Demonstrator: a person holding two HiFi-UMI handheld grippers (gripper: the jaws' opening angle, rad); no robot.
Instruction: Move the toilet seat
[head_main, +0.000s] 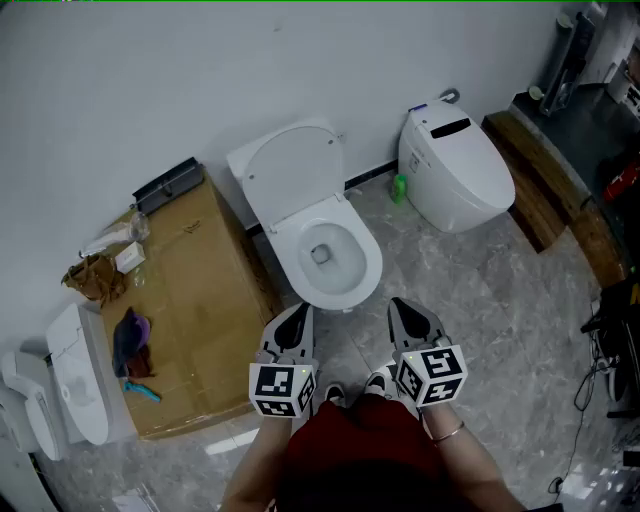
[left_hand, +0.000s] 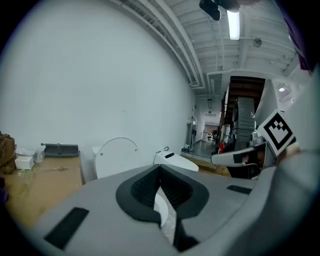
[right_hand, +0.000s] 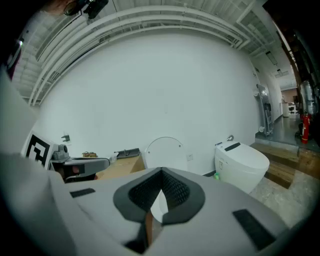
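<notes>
A white toilet (head_main: 325, 250) stands against the wall with its bowl uncovered and its lid and seat (head_main: 293, 177) raised back against the wall. The raised lid (left_hand: 116, 157) shows ahead in the left gripper view, and the same lid (right_hand: 164, 153) shows in the right gripper view. My left gripper (head_main: 296, 321) hovers just in front of the bowl's near rim, jaws shut on nothing. Beside it my right gripper (head_main: 408, 313) is held at the same height to the right of the bowl, also shut and empty.
A second white toilet (head_main: 455, 165) with its lid down stands to the right, a small green bottle (head_main: 399, 187) beside it. A large cardboard box (head_main: 195, 300) with clutter on it lies left of the toilet. A wooden step (head_main: 545, 190) runs along the right. The floor is grey marble.
</notes>
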